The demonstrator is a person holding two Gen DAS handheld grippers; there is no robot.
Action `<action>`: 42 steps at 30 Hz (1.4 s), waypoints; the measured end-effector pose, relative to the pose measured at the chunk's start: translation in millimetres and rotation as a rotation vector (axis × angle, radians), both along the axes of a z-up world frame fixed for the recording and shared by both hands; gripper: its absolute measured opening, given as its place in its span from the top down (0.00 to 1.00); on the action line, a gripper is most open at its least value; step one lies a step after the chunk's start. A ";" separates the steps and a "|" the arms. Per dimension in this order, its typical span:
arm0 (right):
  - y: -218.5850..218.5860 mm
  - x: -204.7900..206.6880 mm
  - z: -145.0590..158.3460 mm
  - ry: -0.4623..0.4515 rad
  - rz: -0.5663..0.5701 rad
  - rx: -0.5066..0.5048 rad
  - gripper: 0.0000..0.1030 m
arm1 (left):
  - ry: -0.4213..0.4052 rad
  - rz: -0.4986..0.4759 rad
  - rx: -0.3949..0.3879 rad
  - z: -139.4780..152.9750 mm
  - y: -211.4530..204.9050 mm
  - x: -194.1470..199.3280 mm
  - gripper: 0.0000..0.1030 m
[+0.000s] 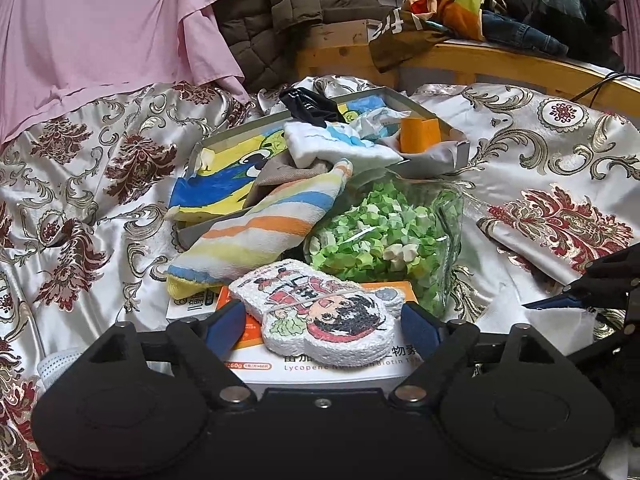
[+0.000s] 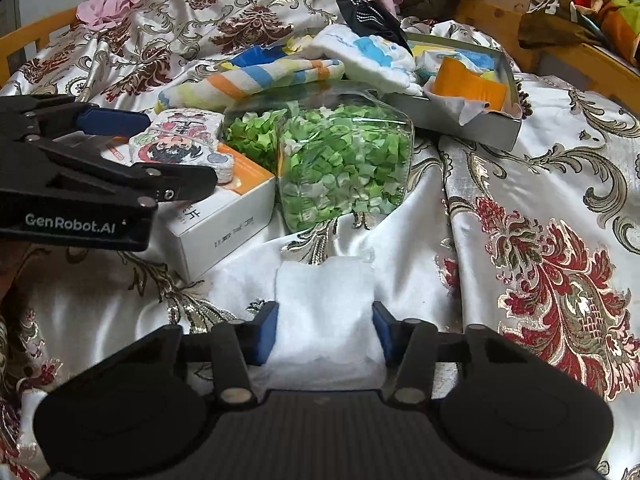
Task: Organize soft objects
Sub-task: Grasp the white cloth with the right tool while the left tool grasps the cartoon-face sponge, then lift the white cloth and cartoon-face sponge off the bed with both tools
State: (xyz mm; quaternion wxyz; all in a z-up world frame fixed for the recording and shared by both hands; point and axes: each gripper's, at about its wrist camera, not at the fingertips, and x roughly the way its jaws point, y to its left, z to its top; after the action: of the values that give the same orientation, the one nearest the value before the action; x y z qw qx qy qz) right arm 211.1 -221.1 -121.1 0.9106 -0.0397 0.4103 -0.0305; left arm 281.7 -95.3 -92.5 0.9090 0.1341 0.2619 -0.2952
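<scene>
The left gripper [image 1: 322, 320] brackets the white cartoon-printed sponge [image 1: 320, 308], jaws spread, while the right gripper [image 2: 325, 334] seemingly pinches the white fluffy pad [image 2: 326, 312]; squeeze gently, centred.

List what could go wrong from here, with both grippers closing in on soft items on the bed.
1. The cartoon-printed foam sponge lies tilted on the orange-and-white carton; the left gripper straddles it and could push it off or drag the carton.
2. The right gripper brackets the white fluffy cotton pad; it could pinch the satin bedspread too.
3. The clear jar of green paper stars lies on its side nearby and could roll if bumped.
</scene>
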 end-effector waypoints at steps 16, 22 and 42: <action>5.0 -4.4 6.5 -0.040 0.034 -0.013 0.77 | 0.002 -0.002 0.000 2.7 1.8 -15.6 0.29; 4.6 -6.1 10.6 -0.061 0.037 -0.005 0.78 | 0.013 -0.013 0.013 4.0 3.0 -21.0 0.30; 3.8 -12.8 23.0 -0.155 0.046 0.024 0.78 | -0.007 -0.025 0.005 2.0 3.4 -21.8 0.32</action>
State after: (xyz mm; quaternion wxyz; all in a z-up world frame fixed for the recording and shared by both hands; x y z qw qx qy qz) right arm 198.3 -217.4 -98.1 0.9405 -0.0358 0.3379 -0.0078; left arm 259.9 -92.0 -90.5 0.9059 0.1407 0.2576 -0.3054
